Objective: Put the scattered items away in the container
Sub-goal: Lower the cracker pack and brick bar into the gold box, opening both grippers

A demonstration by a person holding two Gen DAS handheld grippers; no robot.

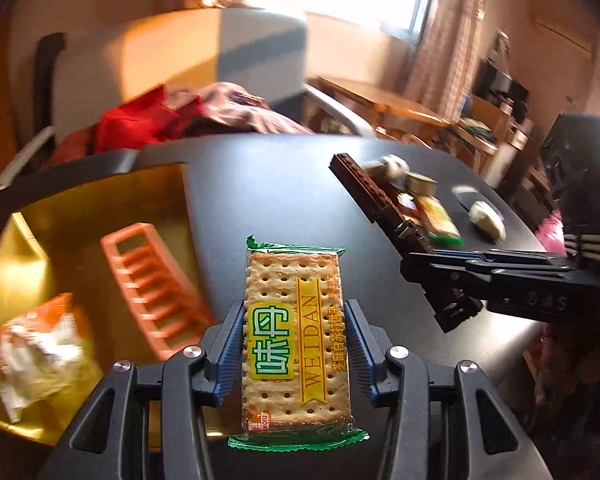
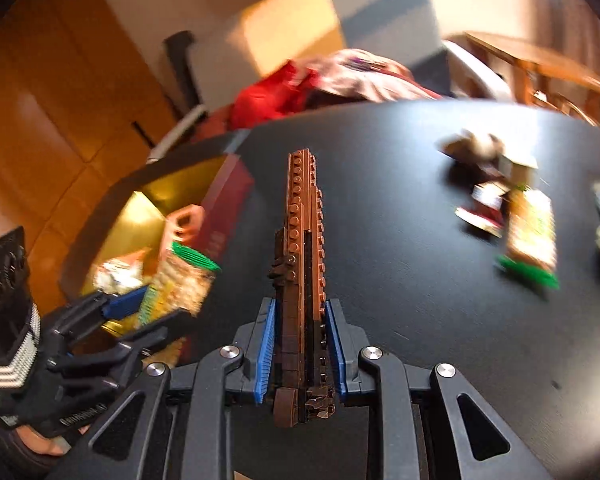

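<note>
My left fingers clamp a cracker packet; my right fingers clamp a brown brick model. The gold-lined box holds an orange comb and a crumpled wrapper.

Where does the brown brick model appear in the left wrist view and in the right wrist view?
Left wrist view: brick model, upper right, slanting, held by the right tongs.
Right wrist view: brick model, centre, pointing away between the blue pads.
Shared landmark: the gold box, left in both.
</note>
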